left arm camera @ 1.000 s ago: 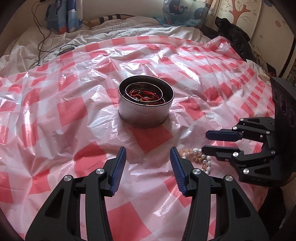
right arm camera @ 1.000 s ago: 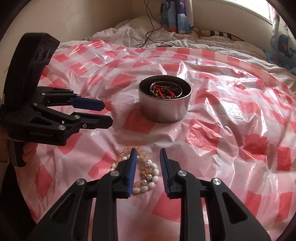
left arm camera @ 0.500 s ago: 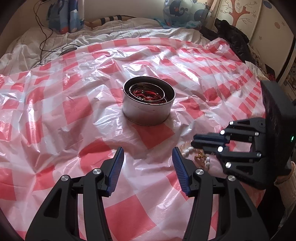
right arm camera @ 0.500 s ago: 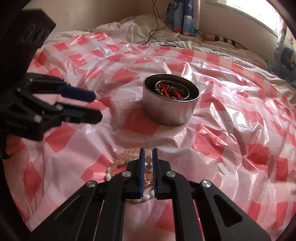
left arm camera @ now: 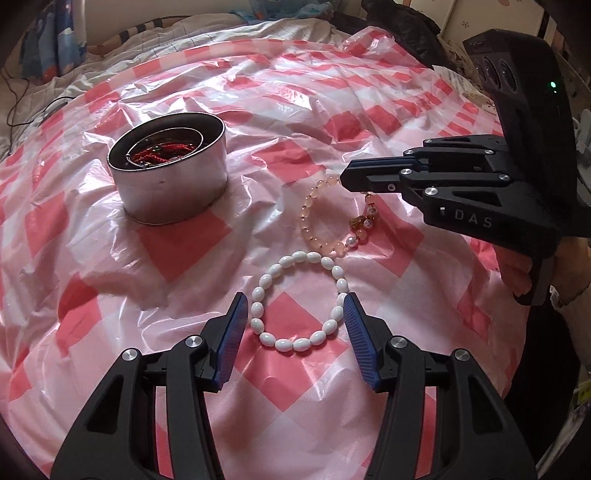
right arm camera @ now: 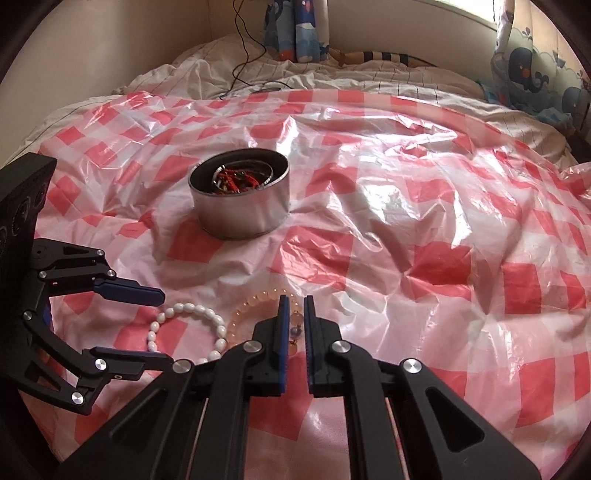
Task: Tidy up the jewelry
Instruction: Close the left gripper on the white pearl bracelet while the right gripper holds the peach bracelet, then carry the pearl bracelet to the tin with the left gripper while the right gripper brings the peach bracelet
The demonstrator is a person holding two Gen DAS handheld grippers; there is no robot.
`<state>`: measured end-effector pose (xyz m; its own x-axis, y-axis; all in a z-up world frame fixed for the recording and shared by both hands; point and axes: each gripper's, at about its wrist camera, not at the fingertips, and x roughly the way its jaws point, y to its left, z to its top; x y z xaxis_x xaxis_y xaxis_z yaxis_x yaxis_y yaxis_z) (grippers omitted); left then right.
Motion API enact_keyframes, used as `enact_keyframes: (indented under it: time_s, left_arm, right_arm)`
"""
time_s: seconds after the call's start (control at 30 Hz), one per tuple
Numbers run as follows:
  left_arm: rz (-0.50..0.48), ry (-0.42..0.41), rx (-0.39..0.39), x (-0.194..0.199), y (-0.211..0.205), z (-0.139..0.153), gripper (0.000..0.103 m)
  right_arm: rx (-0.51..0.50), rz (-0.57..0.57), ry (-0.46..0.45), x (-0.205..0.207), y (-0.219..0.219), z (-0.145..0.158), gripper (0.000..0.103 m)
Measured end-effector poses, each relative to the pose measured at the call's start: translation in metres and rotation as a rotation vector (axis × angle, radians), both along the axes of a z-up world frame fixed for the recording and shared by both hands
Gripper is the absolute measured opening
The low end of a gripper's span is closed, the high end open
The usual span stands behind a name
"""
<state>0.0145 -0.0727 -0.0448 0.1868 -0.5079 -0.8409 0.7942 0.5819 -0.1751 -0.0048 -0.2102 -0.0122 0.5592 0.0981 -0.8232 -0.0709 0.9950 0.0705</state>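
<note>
A white bead bracelet (left arm camera: 298, 302) lies flat on the red-checked plastic sheet, between the fingers of my open left gripper (left arm camera: 293, 334); it also shows in the right wrist view (right arm camera: 192, 332). A peach bead bracelet (left arm camera: 338, 218) lies just beyond it. My right gripper (left arm camera: 345, 177) is shut on the peach bracelet (right arm camera: 255, 306) and pinches its beads between the pads (right arm camera: 295, 325). A round metal tin (left arm camera: 168, 173) with red jewelry inside stands to the back left, also in the right wrist view (right arm camera: 240, 201).
The crinkled plastic sheet (right arm camera: 424, 229) covers a bed. White bedding (right arm camera: 332, 79) and a black cable (right arm camera: 243, 48) lie at the far side. Patterned curtains (right arm camera: 295, 29) hang behind. A dark bag (left arm camera: 402, 22) sits at the back right.
My right gripper has shut on the peach bracelet and dragged it away from the white one. My left gripper has moved right and forward, now straddling the white bracelet.
</note>
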Motion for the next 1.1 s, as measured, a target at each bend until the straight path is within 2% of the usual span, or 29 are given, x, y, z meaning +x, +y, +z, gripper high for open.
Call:
enact_keyframes:
  time_s: [0.1,0.13,0.17,0.23,0.37,0.43,0.47,0.5,0.53,0.57,0.7,0.87,1.1]
  left_arm:
    - [0.002,-0.001,0.016,0.000,-0.002,-0.005,0.044]
    - [0.008,0.000,0.016,0.001,-0.002,-0.006,0.044]
    - [0.020,0.005,0.015,0.002,0.000,-0.006,0.043]
    - [0.052,0.003,0.017,0.007,0.003,-0.006,0.043]
    - [0.046,0.010,0.019,0.009,0.002,-0.009,0.043]
    - [0.035,-0.006,0.037,0.006,-0.002,-0.011,0.031]
    - [0.033,-0.010,0.043,0.005,-0.003,-0.011,0.022]
    - [0.030,-0.009,0.048,0.005,-0.004,-0.011,0.007]
    - [0.029,-0.008,0.052,0.004,-0.004,-0.011,0.007]
    - [0.029,-0.008,0.050,0.004,-0.004,-0.009,0.007]
    - [0.037,-0.030,0.010,0.004,-0.001,0.005,0.006]
    - [0.052,-0.041,-0.051,0.009,0.007,0.026,0.006]
    - [0.068,-0.050,-0.060,0.014,0.008,0.032,0.006]
  right_arm:
    - [0.017,-0.023,0.035,0.003,-0.006,-0.007,0.009]
    - [0.023,-0.026,0.041,0.003,-0.008,-0.009,0.014]
    - [0.024,-0.035,0.041,0.004,-0.009,-0.010,0.028]
    - [0.035,-0.040,0.040,0.003,-0.010,-0.011,0.032]
    - [0.019,-0.011,0.047,0.004,-0.003,-0.014,0.031]
    - [-0.010,0.010,0.051,0.004,0.003,-0.016,0.025]
    - [-0.035,0.025,0.055,0.004,0.008,-0.017,0.020]
    - [-0.058,0.034,0.057,0.003,0.011,-0.018,0.016]
    - [-0.086,0.044,0.058,0.003,0.015,-0.020,0.009]
    - [-0.097,0.048,0.051,0.002,0.016,-0.019,0.008]
    - [-0.081,0.034,-0.021,-0.003,0.014,-0.004,0.008]
    - [0.012,0.015,-0.118,-0.006,0.005,0.022,0.008]
    - [0.051,0.025,-0.148,-0.004,0.009,0.032,0.008]
